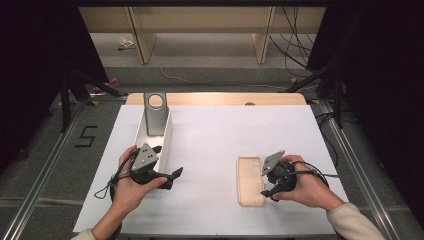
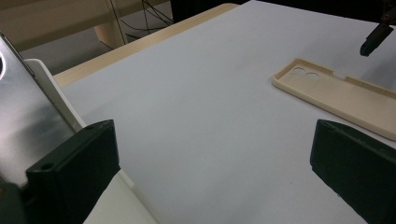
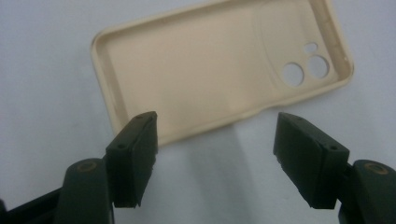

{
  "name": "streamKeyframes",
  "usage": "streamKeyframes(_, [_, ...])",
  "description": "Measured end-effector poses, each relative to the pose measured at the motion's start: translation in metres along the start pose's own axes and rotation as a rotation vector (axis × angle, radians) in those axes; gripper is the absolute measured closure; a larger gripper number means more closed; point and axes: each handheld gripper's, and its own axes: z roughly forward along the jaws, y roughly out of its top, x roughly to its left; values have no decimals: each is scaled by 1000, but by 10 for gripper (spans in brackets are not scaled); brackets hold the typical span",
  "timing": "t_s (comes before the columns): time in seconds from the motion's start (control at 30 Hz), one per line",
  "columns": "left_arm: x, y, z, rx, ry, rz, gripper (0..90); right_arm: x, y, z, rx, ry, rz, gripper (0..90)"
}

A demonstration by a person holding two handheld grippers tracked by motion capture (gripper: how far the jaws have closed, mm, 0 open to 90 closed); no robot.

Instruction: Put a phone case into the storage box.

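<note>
White sheet over my wooden table (image 1: 210, 150), grey floor around. Long white tray (image 1: 167, 135) left of the beige phone case (image 1: 250, 181) holds a silver phone (image 1: 155, 116). Left gripper (image 1: 170, 179) and right gripper (image 1: 265, 186) both gape, empty.

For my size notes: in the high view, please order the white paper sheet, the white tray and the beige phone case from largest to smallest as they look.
1. white paper sheet
2. white tray
3. beige phone case
</note>
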Motion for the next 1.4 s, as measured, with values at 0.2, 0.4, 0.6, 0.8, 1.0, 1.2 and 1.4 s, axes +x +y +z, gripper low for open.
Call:
streamKeyframes(0.2, [0, -2, -2, -2, 0, -1, 5, 8, 7, 3, 11, 12, -32, 290])
streamKeyframes(0.4, [0, -2, -3, -7, -3, 1, 5, 16, 15, 8, 37, 17, -83, 287])
streamKeyframes(0.6, [0, -2, -2, -2, -1, 0, 5, 22, 23, 13, 65, 14, -126, 303])
streamKeyframes(0.8, [-1, -1, -2, -3, -4, 4, 5, 26, 30, 18, 99, 11, -183, 329])
streamKeyframes(1.0, [-1, -1, -2, -5, -4, 3, 5, 31, 34, 22, 127, 21, -212, 356])
streamKeyframes(1.2, [-1, -1, -2, -6, -5, 5, 4, 33, 34, 23, 135, 33, -222, 356])
streamKeyframes(1.4, [-1, -1, -2, -4, -5, 5, 5, 37, 35, 26, 161, 42, -239, 355])
